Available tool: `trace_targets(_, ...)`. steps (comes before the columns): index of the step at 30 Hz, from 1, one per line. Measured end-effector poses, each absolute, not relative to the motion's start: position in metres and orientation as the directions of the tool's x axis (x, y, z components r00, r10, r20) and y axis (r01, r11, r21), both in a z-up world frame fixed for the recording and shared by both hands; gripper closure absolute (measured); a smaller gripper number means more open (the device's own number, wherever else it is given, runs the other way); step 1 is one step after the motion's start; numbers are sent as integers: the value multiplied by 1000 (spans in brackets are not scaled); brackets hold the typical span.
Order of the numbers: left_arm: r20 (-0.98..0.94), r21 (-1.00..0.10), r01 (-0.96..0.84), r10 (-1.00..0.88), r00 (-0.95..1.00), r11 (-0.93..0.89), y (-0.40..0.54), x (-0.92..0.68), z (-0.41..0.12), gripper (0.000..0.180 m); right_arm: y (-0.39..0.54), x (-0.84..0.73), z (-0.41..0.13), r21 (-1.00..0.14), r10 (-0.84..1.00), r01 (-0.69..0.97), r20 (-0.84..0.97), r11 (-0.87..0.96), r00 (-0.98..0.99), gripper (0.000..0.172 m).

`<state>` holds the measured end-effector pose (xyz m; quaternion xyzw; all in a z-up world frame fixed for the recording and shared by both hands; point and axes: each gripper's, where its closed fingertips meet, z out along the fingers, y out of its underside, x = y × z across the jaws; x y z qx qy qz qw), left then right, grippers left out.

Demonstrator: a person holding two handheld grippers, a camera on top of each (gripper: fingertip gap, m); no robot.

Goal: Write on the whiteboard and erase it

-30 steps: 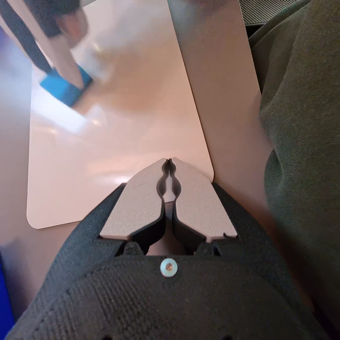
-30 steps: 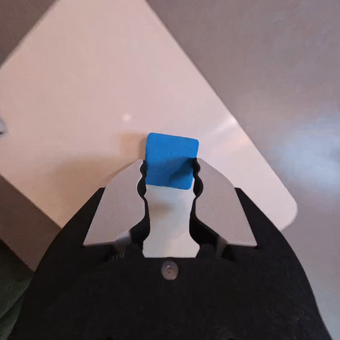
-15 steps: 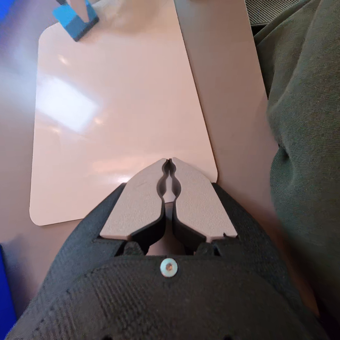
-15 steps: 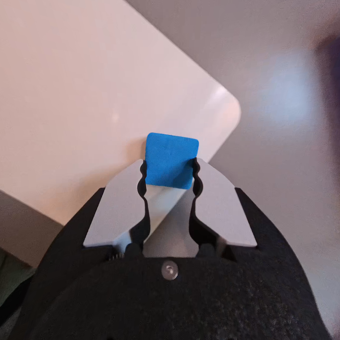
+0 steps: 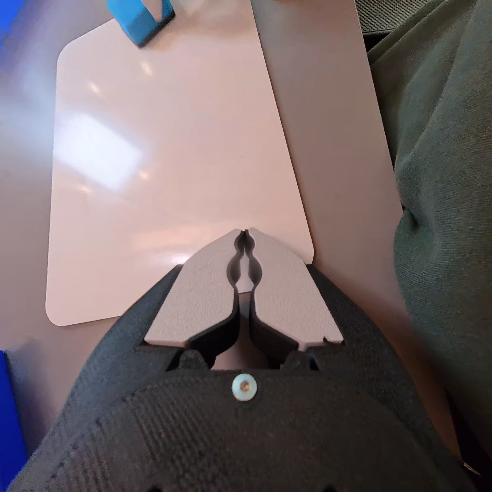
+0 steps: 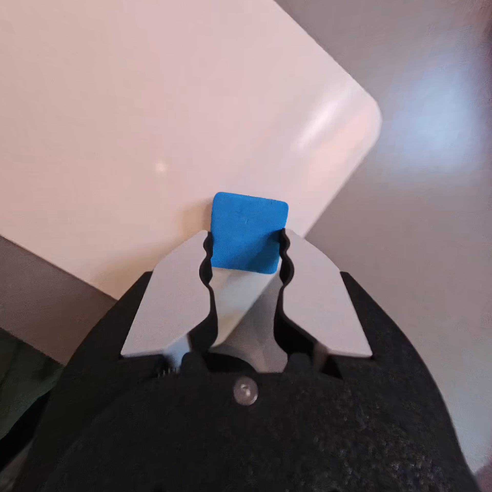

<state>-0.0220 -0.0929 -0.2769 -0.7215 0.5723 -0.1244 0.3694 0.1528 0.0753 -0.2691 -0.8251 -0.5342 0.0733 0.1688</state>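
The whiteboard [image 5: 165, 165] lies flat on the table, with no marks showing on it. My left gripper [image 5: 245, 232] is shut with nothing between its fingertips and rests over the board's near right corner. My right gripper [image 6: 246, 234] is shut on a blue eraser [image 6: 247, 231], both pads pressing its sides, and holds it on the whiteboard [image 6: 159, 119] near a rounded corner. In the left wrist view the eraser [image 5: 138, 18] shows at the board's far edge, with a finger of the right gripper on it.
The brown table [image 5: 319, 106] runs along the board's right side. A person's dark green sleeve [image 5: 439, 159] fills the right of the left wrist view. A blue object [image 5: 8, 399] sits at the lower left edge. Table [image 6: 412, 239] lies to the right of the board.
The right gripper carried the eraser across the board from its middle left to the far corner region, then slid slightly back. The left gripper stayed shut and almost still.
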Motion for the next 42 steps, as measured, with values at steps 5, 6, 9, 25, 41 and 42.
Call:
trace_targets(5,-241,-678,-732,-919,312,-71,-92,-21,-277,180,-59,36,-268,-402,999,915,40,34,-19,123)
trace_targets(6,-245,-677,-733,-918,311,-67,-92,-21,-277,180,-76,25,-268,-412,996,907,39,85,-75,123)
trace_targets(9,-250,-676,-734,-919,305,-60,-93,-21,-277,180,-49,30,-269,-441,1000,897,9,2,2,123)
trace_targets(25,-193,-706,-702,-928,318,-94,-93,-22,-277,180,163,182,-224,-736,803,522,-49,-431,595,122)
trace_targets(41,-204,-787,-598,-851,484,-151,-53,-58,-261,169,249,47,-232,-764,815,472,-118,-440,568,121)
trace_targets(42,-202,-782,-602,-849,488,-160,-53,-59,-261,167,252,43,-241,-730,808,526,-62,-437,585,121)
